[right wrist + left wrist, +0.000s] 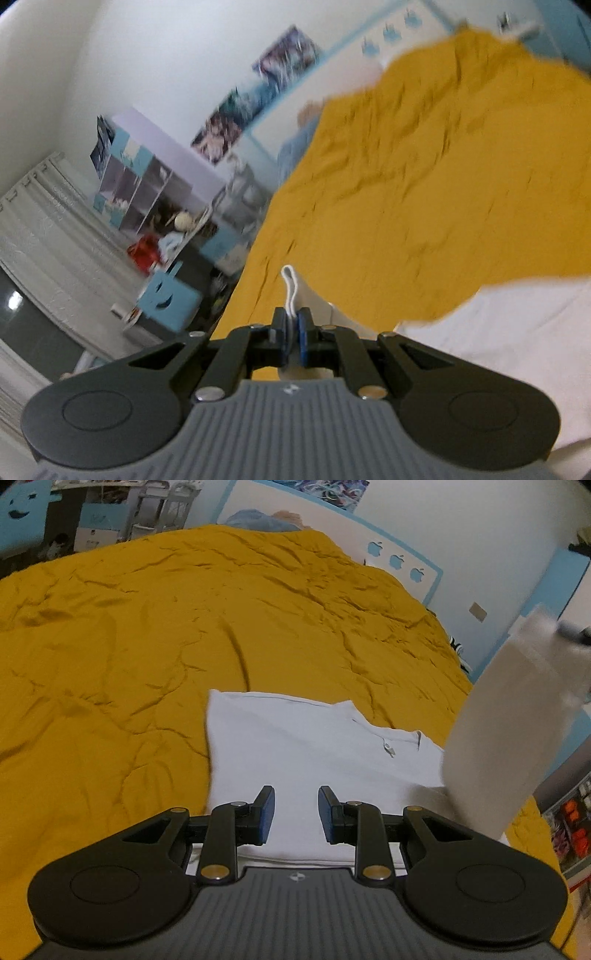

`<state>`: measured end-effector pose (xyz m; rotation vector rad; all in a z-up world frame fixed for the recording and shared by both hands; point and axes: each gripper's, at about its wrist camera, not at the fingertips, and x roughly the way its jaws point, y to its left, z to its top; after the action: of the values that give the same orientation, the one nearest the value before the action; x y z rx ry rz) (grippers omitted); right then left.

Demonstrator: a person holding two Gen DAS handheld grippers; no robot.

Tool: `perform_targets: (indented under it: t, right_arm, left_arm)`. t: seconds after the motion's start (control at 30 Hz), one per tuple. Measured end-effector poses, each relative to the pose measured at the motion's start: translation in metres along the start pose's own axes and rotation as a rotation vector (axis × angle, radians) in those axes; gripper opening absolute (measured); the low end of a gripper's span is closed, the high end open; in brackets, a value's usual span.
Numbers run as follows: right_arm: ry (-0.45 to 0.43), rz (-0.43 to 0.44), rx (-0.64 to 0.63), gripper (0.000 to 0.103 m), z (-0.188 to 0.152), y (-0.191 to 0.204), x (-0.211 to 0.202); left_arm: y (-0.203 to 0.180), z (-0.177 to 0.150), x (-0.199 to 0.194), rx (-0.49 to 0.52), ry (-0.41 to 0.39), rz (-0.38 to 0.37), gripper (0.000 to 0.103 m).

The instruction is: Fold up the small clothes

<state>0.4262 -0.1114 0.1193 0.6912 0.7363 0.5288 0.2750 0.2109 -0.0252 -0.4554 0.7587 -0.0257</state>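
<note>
A white garment (303, 746) lies partly folded on the mustard-yellow bedspread (147, 627). My left gripper (296, 814) is open and empty, low over the garment's near part. A lifted flap of the same garment (506, 731) hangs blurred at the right of the left wrist view. My right gripper (292, 334) is shut on a white edge of the garment (290, 286), held up above the bedspread (424, 184). More of the white garment (517, 339) lies at the lower right of the right wrist view.
A white and blue headboard (402, 565) with apple cut-outs stands behind the bed. Shelves (147, 192) with clutter and a blue smiley box (168, 299) stand beyond the bed's edge. A curtain (48, 236) hangs at the left.
</note>
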Motion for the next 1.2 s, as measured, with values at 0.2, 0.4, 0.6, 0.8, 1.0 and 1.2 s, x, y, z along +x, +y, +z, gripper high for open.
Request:
perform_targets:
  t: [0.2, 0.4, 0.6, 0.8, 1.0, 1.2]
  right_arm:
    - [0.13, -0.021, 0.053, 0.001, -0.068, -0.017, 0.088]
    - [0.265, -0.082, 0.07, 0.009, -0.122, -0.045, 0.144]
    - [0.252, -0.067, 0.005, 0.026, -0.115, -0.061, 0.121]
    - [0.172, -0.197, 0.003, 0.026, -0.082, -0.126, 0.064]
    - [0.138, -0.278, 0.02, 0.027, -0.065, -0.185, 0.018]
    - [0.133, -0.345, -0.013, 0.029, -0.055, -0.221, 0.002]
  left_arm:
    - [0.022, 0.005, -0.003, -0.074, -0.019, -0.041, 0.032]
    - [0.033, 0.003, -0.005, -0.115, -0.029, -0.104, 0.039]
    - [0.035, 0.004, 0.012, -0.142, -0.008, -0.12, 0.044]
    - [0.036, 0.01, 0.048, -0.129, 0.037, -0.043, 0.044]
    - [0.008, 0.012, 0.08, 0.084, 0.043, 0.061, 0.044]
    - [0.0, 0.006, 0.11, 0.132, 0.088, 0.094, 0.049]
